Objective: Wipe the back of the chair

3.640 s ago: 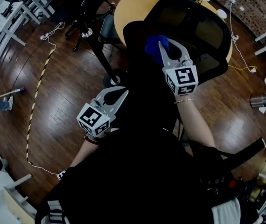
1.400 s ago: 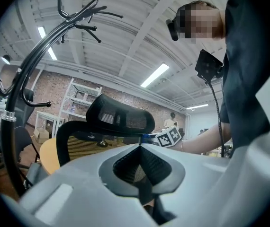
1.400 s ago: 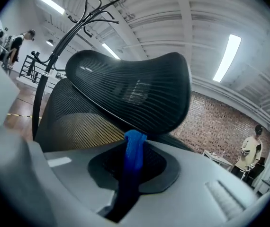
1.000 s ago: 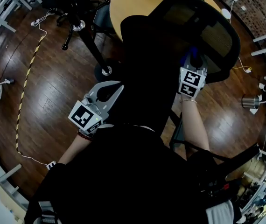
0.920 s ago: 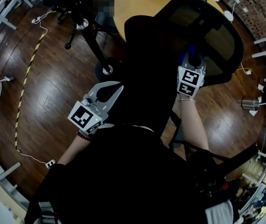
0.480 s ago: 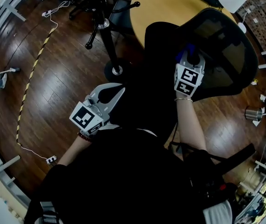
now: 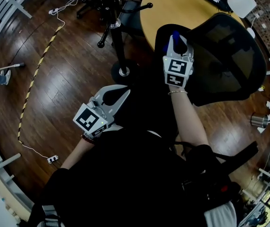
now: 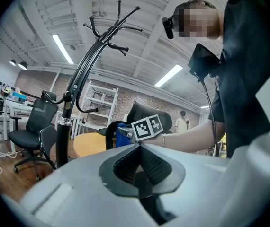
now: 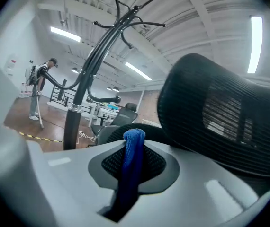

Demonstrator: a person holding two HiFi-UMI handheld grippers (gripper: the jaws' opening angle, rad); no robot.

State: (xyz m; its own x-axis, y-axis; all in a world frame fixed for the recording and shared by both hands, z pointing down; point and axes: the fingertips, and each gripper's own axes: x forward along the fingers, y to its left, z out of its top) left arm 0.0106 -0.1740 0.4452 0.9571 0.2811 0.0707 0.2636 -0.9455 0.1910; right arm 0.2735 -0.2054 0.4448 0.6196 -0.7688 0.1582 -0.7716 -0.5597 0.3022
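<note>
The black mesh chair back (image 7: 229,56) stands to the right of my right gripper (image 7: 175,38), which is shut on a blue cloth (image 7: 174,35). The cloth rests against the chair's black left edge (image 7: 159,34). In the right gripper view the blue cloth (image 9: 133,157) is pinched between the jaws, and the mesh chair back (image 9: 220,112) fills the right side. My left gripper (image 7: 124,93) hangs lower left over the floor, away from the chair, shut with nothing in it. In the left gripper view the jaws meet, and the blue cloth (image 8: 122,135) shows beyond them.
A round wooden table (image 7: 182,4) stands just behind the chair. The black coat stand's base (image 7: 123,71) lies left of the chair, its pole (image 9: 78,103) close by. Yellow-black tape (image 7: 35,74) crosses the wood floor. A metal cup (image 7: 258,121) sits at the right.
My right gripper has carried the blue cloth up and leftward across the chair back, from its lower middle to its left edge. The left gripper has stayed shut in about the same place.
</note>
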